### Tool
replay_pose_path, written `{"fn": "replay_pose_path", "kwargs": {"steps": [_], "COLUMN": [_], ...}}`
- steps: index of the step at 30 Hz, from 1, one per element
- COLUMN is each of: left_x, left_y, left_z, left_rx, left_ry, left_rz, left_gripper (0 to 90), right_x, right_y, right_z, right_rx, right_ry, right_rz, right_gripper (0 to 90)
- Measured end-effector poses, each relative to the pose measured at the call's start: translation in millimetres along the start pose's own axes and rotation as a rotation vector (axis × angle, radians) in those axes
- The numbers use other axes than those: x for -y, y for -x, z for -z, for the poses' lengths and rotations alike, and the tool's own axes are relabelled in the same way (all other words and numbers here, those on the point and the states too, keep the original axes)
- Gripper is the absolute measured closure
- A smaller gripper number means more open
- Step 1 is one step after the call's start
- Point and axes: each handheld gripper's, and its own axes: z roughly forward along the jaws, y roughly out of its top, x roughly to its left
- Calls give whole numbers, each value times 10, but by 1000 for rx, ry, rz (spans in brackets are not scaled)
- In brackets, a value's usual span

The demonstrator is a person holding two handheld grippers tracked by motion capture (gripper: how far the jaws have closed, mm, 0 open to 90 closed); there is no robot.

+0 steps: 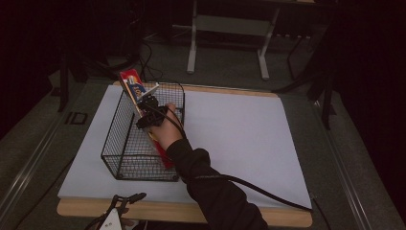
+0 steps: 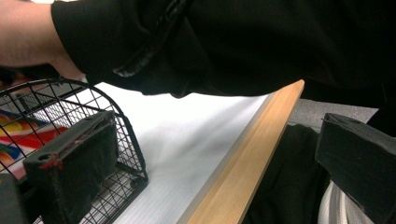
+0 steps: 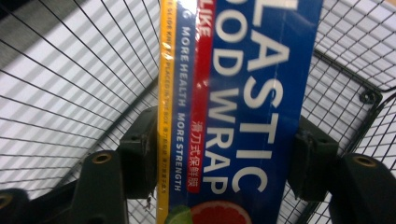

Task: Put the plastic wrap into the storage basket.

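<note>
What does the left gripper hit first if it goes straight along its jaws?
Probably the wire basket corner by its left jaw; the left gripper otherwise points over the table's wooden edge toward the person's sleeve. Depth is unclear.

The high view is dim, and its corners and far background are lost in black. Only the white counter [image 1: 239,139] is lit evenly, from above; no hard shadows are seen. In the left gripper view the near black sleeve [image 2: 233,42] is underexposed and soft. In the right gripper view the plastic wrap box [image 3: 243,107] is sharp, with small glare spots on its film.
</note>
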Motion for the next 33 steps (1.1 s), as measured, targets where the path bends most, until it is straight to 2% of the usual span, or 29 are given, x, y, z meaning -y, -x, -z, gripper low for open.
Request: {"fn": "replay_pose_path", "kwargs": {"steps": [2,5,9,12,14,17,22,24,27,29,33], "left_x": [1,2,4,4,6,8,10,13,19,22,21], "left_y": [1,1,2,3,3,5,4,3,1,1,-4], "left_z": [-2,-6,-7,-7,-10,-13,-20,-28,-37,-44,-54], "left_rx": [1,2,3,4,6,8,8,8,8,8,9], "left_ry": [-1,-3,-6,-7,-10,-11,-15,-19,-27,-31,-31], "left_rz": [1,1,2,1,2,2,2,2,2,2,5], "left_gripper": [1,1,1,1,1,1,1,1,1,1,1], "right_x": [14,27,26,19,12,37,97,145,200,236,300], "right_y": [19,62,62,83,89,129,194,254,318,362,417], "right_z": [-9,-23,-25,7,34,116,194,283,394,481,646], "right_rx": [11,-1,1,-32,-53,-105,-142,-178,-187,-220,-185], "right_ry": [3,12,12,25,19,40,63,88,116,140,151], "right_rz": [-5,-20,-10,-16,1,11,38,61,92,100,122], "right_gripper": [364,360,349,279,193,159,140,140,137,123,132]}}
